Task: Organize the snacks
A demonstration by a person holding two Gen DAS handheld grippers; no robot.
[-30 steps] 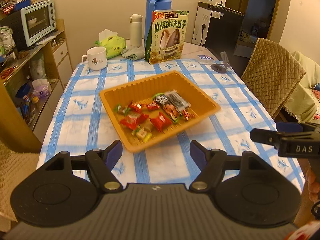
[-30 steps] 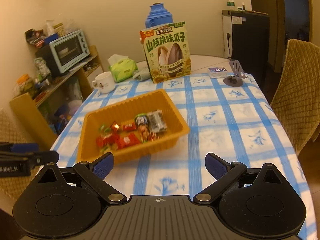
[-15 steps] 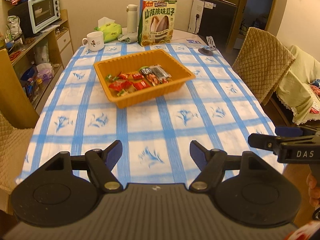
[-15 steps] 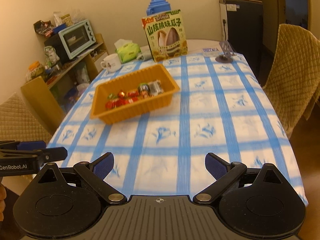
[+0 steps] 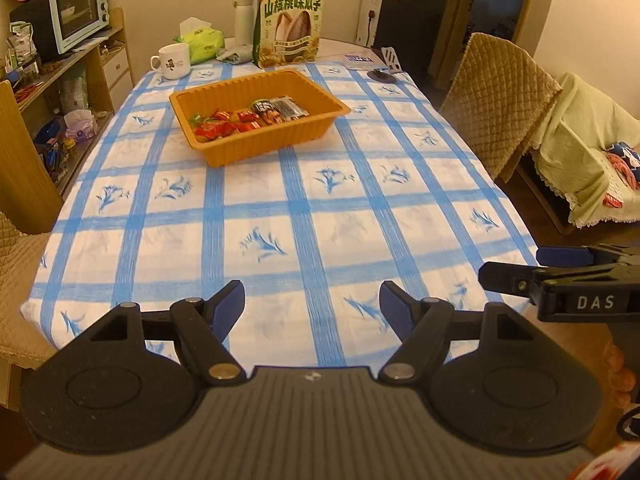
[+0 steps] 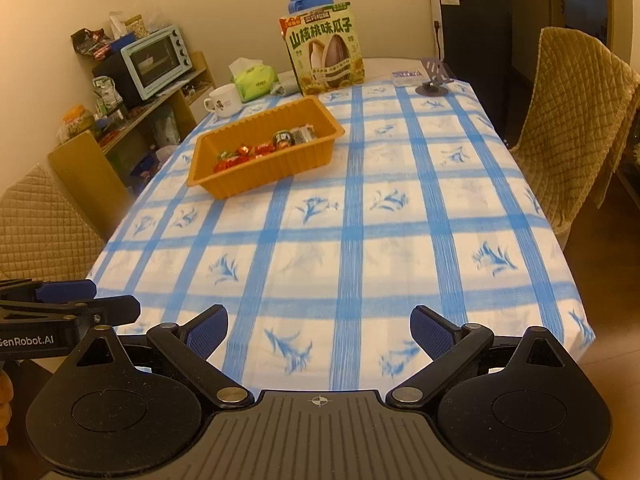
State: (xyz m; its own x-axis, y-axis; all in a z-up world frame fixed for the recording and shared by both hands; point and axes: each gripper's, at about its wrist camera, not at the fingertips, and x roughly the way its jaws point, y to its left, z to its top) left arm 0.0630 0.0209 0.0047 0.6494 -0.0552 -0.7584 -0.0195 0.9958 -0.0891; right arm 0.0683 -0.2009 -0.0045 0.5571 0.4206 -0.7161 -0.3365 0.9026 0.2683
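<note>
An orange tray [image 5: 224,92] stands far up the blue-checked table and holds several wrapped snacks [image 5: 248,117]. It also shows in the right wrist view [image 6: 224,184], with the snacks [image 6: 264,148] inside. My left gripper [image 5: 312,308] is open and empty, above the table's near edge. My right gripper [image 6: 320,332] is open and empty too, level with it on the right. Each gripper shows at the edge of the other's view.
A large sunflower-seed bag [image 5: 290,24] stands behind the tray, with a blue thermos, a white flask, a tissue pack and a mug [image 5: 172,60]. A phone stand [image 6: 434,80] is far right. Quilted chairs [image 6: 576,128] flank the table; shelves with an oven [image 5: 76,12] at left.
Both grippers have pulled back from the tray toward the near end of the table. The tray now lies far away. Both stay open and empty.
</note>
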